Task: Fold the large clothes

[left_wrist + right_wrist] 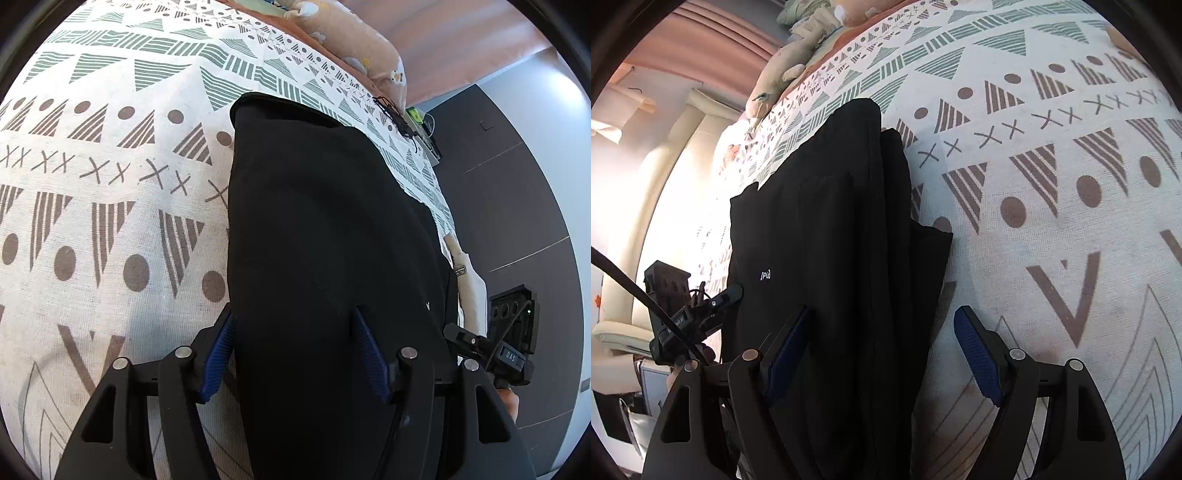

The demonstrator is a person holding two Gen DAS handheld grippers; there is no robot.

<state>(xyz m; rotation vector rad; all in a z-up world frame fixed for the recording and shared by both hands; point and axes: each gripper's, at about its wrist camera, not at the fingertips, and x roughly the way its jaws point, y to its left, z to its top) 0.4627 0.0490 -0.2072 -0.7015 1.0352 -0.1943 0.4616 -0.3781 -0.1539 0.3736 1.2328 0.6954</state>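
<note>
— Where did the black garment (325,229) lie?
— Folded into a long strip on the patterned bedspread (110,221), running away from both cameras.
— And the grippers?
— The left gripper (291,350) stood with jaws apart astride the strip's near end; the right gripper (882,347) gaped over its edge, pads pressing nothing.

Both wrist cameras look steeply down, close over the same black garment (325,240) on the patterned bedspread (110,221).
</note>
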